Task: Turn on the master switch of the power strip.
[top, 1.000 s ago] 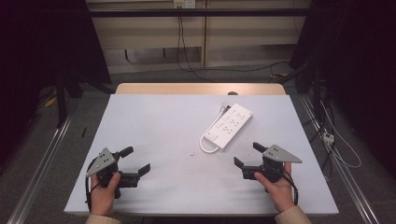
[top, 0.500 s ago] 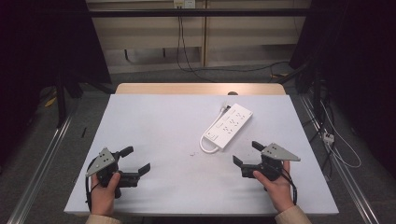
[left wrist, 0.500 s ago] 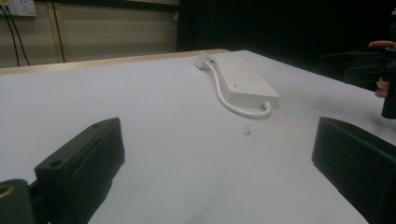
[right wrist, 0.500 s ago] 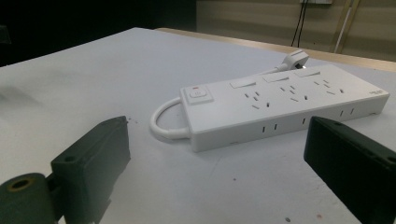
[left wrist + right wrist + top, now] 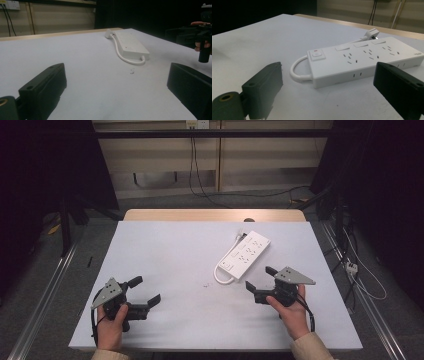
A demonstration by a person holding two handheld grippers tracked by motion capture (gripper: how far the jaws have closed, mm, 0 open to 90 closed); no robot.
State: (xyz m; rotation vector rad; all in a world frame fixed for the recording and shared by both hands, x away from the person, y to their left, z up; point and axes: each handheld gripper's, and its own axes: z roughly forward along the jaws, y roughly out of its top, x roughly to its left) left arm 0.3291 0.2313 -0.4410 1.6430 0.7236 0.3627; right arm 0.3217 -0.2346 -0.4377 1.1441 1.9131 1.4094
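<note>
Opening stage of the work. The right hand-held gripper (image 5: 261, 281) sits low over the worktop (image 5: 170, 250) with its jaws spread wide and nothing between them, aimed at the near, switch end of the white power strip (image 5: 244, 253), which lies just beyond the jaw tips and untouched. The left hand-held gripper (image 5: 146, 291), likewise wide open and empty, rests at the near left, well apart from the strip. The strip lies flat on the right half of the worktop, its short cord (image 5: 221, 278) looped at the near end and its plug (image 5: 372, 32) at the far end. Judged from this, no grasp is yet made; approach, closure and any handling all remain.
</note>
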